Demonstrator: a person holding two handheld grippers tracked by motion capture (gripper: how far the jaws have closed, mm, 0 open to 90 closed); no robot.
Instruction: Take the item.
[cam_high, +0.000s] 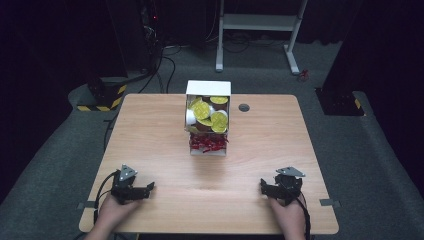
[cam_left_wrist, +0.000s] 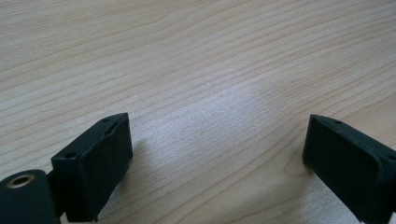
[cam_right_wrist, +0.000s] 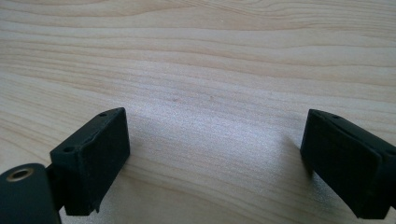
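Two claws rest near the front edge of the tabletop (cam_high: 150, 130), one at each lower corner, and the white box (cam_high: 208, 120) stands well apart from both, farther up the tabletop and close to its midline. From the left claw (cam_high: 145, 189) the box lies ahead and to the right; from the right claw (cam_high: 264, 186) it lies ahead and to the left. Neither hand looks clearly nearer, so either could make the reach. The box runs lengthwise away from the person, its open face showing round yellow-topped cups (cam_high: 206, 111) packed in the far part and red shredded paper (cam_high: 207, 143) at the near end.

In the left gripper view the left claw (cam_left_wrist: 217, 154) stands released, its jaws wide apart with bare wood grain between them and nothing touching the pads. In the right gripper view the right claw (cam_right_wrist: 215, 156) is likewise spread wide and empty over plain wood. Any coming move would probably be a forward, inward reach toward the box.
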